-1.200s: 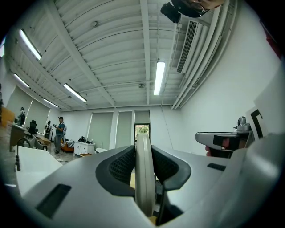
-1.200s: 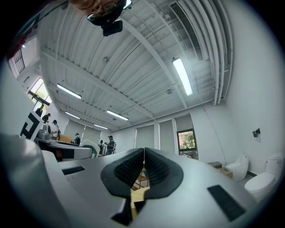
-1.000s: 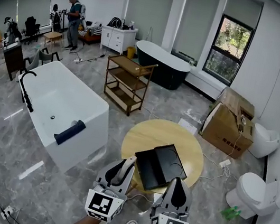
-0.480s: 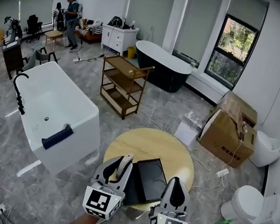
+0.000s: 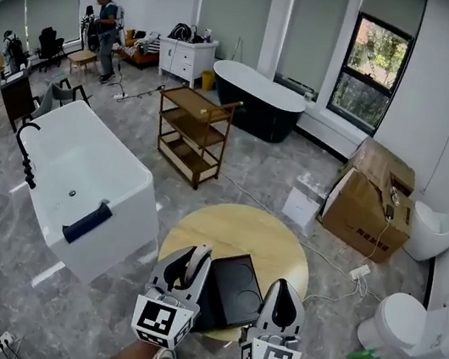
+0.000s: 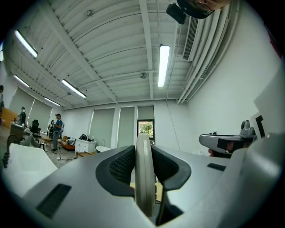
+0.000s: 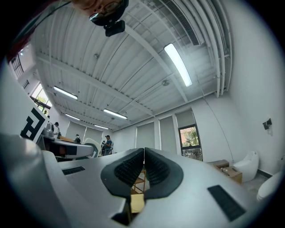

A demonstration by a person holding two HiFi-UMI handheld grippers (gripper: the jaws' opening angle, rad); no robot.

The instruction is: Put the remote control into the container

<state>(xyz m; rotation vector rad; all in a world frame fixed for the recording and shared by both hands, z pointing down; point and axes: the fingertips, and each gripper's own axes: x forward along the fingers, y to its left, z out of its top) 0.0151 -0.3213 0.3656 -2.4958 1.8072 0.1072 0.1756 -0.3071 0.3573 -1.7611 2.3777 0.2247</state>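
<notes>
My left gripper (image 5: 193, 262) is shut on a slim pale grey remote control (image 6: 144, 173), held edge-on between its dark pads. In the head view the remote control (image 5: 199, 258) sticks up past the jaw tips, at the near left edge of the round wooden table (image 5: 239, 230). A black open container (image 5: 233, 288) lies on the table between the two grippers. My right gripper (image 5: 285, 293) is shut with nothing between its pads, its tips at the near right edge of the table. Both grippers point up and forward, toward the ceiling and far wall.
A white bathtub (image 5: 80, 170) with a black tap stands left of the table. A wooden cart (image 5: 193, 132) and a black bathtub (image 5: 257, 99) lie beyond. Cardboard boxes (image 5: 370, 202) and white toilets (image 5: 405, 316) are on the right. A person (image 5: 106, 21) stands far back left.
The head view has shifted, so the table and container sit nearer the grippers and partly behind them. Both grippers keep their places and their states.
</notes>
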